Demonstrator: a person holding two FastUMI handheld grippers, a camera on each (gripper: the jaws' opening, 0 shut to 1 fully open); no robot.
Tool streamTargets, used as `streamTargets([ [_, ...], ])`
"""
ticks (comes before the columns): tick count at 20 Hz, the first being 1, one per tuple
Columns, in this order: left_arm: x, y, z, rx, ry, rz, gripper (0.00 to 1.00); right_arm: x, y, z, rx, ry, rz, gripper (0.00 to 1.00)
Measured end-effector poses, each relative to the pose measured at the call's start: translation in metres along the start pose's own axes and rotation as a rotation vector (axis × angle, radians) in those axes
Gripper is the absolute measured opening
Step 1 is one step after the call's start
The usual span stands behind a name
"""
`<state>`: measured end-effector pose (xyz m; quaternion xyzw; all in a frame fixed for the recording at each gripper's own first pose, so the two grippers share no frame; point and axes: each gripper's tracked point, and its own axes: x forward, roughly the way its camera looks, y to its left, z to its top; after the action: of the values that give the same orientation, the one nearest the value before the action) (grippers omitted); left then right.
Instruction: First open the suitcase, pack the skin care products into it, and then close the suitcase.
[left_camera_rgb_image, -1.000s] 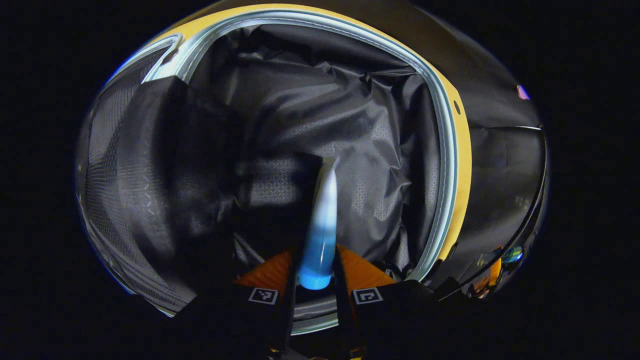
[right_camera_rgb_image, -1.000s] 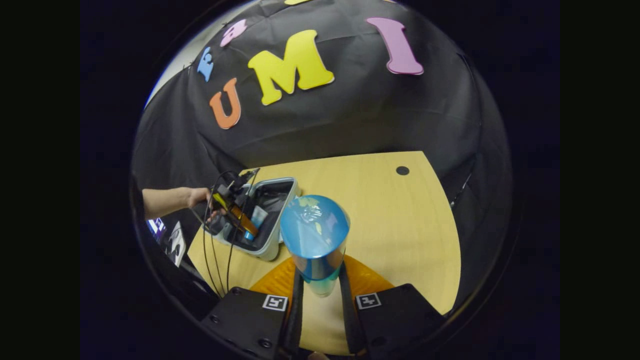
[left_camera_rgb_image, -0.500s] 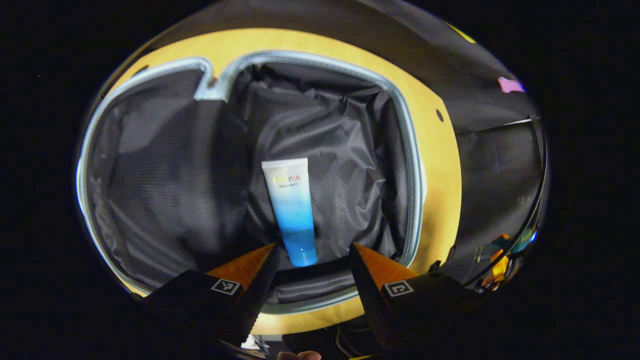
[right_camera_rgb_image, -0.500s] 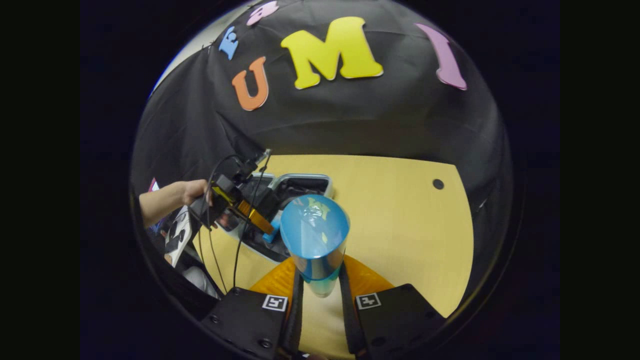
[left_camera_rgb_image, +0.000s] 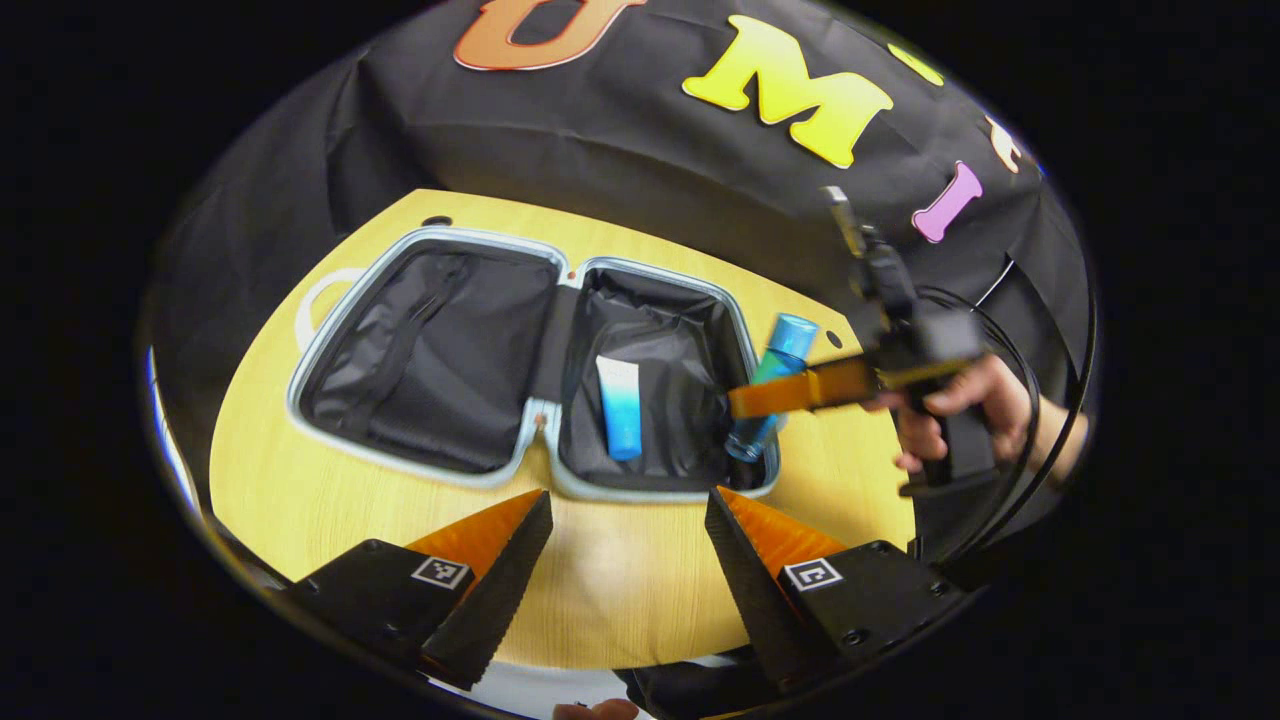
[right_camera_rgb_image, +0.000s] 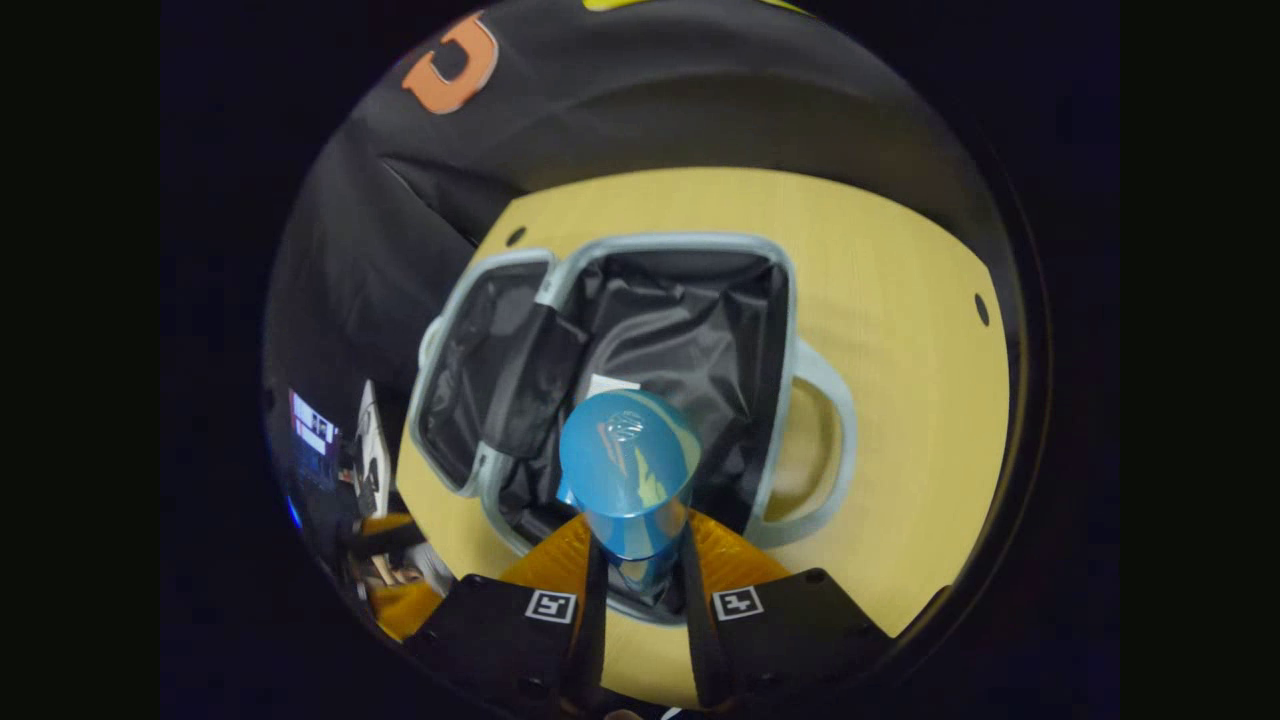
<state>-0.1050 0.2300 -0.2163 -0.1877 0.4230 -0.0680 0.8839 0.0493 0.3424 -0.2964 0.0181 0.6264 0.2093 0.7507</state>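
Up close, the right gripper (right_camera_rgb_image: 638, 560) clamps both orange fingers on a blue cylindrical bottle with a round cap (right_camera_rgb_image: 628, 475), holding it over the near end of the right half of the open grey-rimmed suitcase with black fabric lining (left_camera_rgb_image: 330, 330). A white-to-blue squeeze tube (left_camera_rgb_image: 620, 407) lies flat in that half. The left gripper (left_camera_rgb_image: 628, 545) hangs spread and empty above the near edge of the yellow wooden tabletop (left_camera_rgb_image: 610, 590).
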Motion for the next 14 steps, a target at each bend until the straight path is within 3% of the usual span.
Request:
streamTargets([
  [3,-0.026,0.007,-0.032,0.007,-0.008,0.006,0.99,0.035,-0.009,-0.001,0.079,0.070,-0.074,0.33],
  [7,-0.051,0.027,-0.054,-0.021,-0.008,0.036,0.98,0.058,-0.012,0.005,0.208,0.079,-0.100,0.33],
  [10,-0.061,0.033,-0.044,-0.070,-0.050,0.044,0.99,0.064,-0.015,0.005,0.238,0.083,-0.133,0.31],
  [14,-0.067,0.039,-0.015,-0.130,-0.136,0.028,0.98,0.064,-0.011,0.007,0.232,0.070,-0.131,0.39],
])
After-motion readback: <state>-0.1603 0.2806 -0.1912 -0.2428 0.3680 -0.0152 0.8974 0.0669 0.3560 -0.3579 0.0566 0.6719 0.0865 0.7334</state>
